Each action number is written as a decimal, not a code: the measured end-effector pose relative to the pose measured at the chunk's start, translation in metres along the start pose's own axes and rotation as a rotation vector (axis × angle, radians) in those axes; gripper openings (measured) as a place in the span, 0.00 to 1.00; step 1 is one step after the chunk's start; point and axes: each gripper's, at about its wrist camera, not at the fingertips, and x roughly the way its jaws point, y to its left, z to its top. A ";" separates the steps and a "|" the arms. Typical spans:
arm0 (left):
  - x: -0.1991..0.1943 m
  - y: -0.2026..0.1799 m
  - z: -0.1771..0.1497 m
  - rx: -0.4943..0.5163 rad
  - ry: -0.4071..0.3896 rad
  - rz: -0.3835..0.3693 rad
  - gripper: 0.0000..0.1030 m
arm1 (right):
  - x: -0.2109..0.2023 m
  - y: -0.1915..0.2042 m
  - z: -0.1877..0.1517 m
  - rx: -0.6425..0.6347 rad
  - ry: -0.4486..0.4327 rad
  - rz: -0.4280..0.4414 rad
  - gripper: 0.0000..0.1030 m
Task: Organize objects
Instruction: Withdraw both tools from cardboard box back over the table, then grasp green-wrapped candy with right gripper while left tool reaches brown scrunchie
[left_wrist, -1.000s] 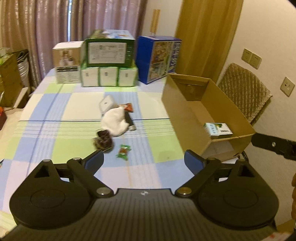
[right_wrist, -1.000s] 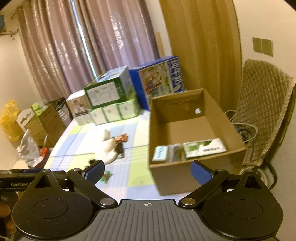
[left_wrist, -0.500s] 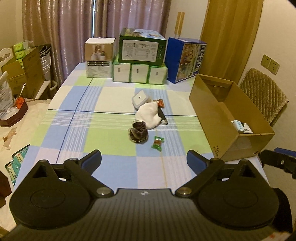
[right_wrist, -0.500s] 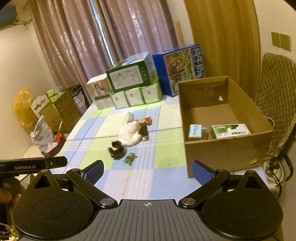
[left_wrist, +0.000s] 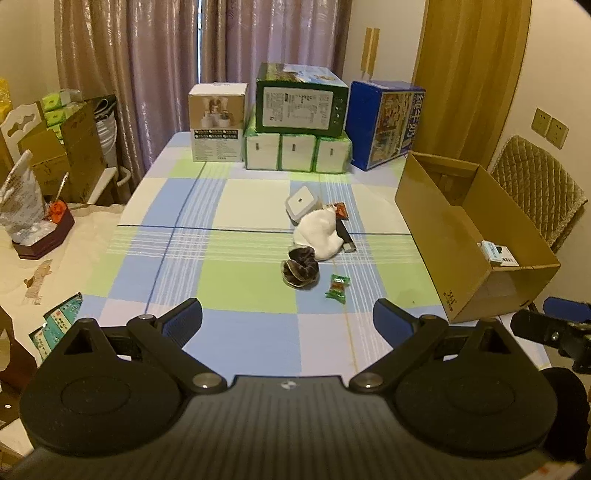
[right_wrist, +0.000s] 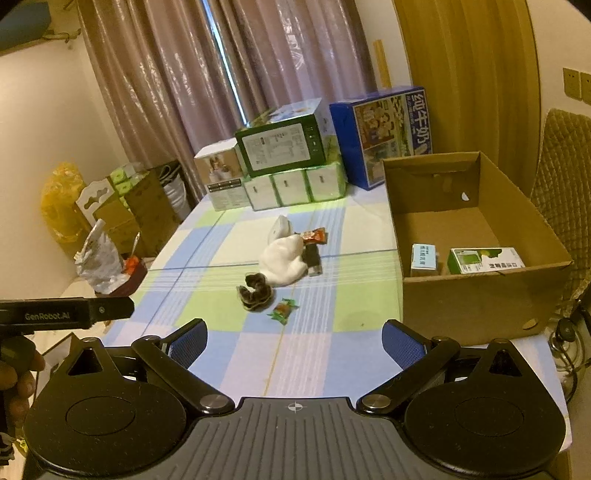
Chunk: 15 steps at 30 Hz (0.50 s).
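Checked cloth in blue, green and white covers the desk (left_wrist: 236, 280), with curtains and stacked cartons at its far end. Both the left hand-held gripper (left_wrist: 287, 318) and the right hand-held gripper (right_wrist: 294, 339) are held over the near edge with jaws spread wide and nothing between them.

A loose cluster is seen ahead near the desk's middle. Nearest lies one green-wrapped candy (left_wrist: 337, 288), straight ahead of both and slightly right of the left one's centre line; its long axis runs roughly away from the cameras, tilted a little. The left is judged marginally nearer.

Counted on the cloth:
- one dark scrunchie (left_wrist: 300, 270)
- one white cloth (left_wrist: 320, 233)
- one white square case (left_wrist: 301, 201)
- one orange snack packet (right_wrist: 314, 236)
- one dark bar-shaped item, partly hidden

At the right edge stands one open cardboard box (right_wrist: 476, 295), in which two small cartons (right_wrist: 484, 260) are seen.
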 end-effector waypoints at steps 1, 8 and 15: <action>-0.002 0.001 0.000 0.000 -0.004 0.002 0.96 | 0.000 0.001 0.000 0.000 -0.002 0.001 0.96; -0.005 0.008 -0.001 0.010 -0.017 -0.002 0.97 | 0.007 0.007 -0.005 -0.027 0.008 -0.010 0.95; 0.009 0.020 0.005 0.044 -0.018 -0.010 0.97 | 0.021 0.018 -0.008 -0.100 0.020 -0.021 0.95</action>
